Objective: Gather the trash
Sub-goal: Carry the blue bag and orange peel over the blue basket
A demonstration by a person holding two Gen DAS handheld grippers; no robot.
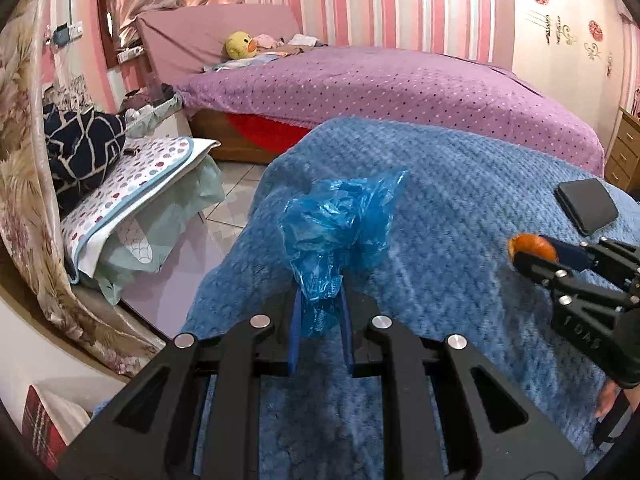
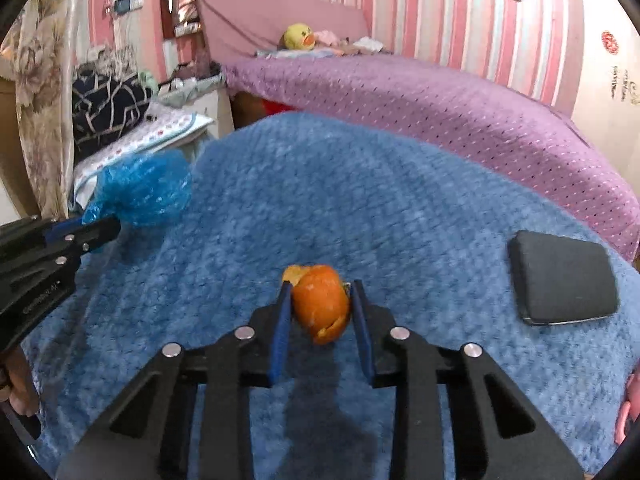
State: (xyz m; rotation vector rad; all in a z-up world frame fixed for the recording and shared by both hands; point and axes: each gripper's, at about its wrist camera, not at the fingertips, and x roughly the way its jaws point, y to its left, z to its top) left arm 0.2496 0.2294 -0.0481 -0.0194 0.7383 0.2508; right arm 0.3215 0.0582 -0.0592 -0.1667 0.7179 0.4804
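Left gripper: blue-padded fingers drawn in narrow, pinching the gathered neck of a crumpled translucent blue plastic bag. The bag billows up and forward from the fingertips, lifted off the fuzzy blue blanket beneath it. From the right wrist view the same bag sits at the far left, over the blanket's left edge.

Right gripper: fingers closed partway around a curled piece of orange peel, one pad on each side, peel raised above the blanket (its shadow falls on the pile directly below). Left wrist view shows this gripper coming in from the right, the peel at its tip, well apart from the bag.

Flat black rectangular case lies on the blanket to the right of the peel, not touching it. Beyond the blanket: bed with purple dotted cover, yellow duck plush toy at its head.
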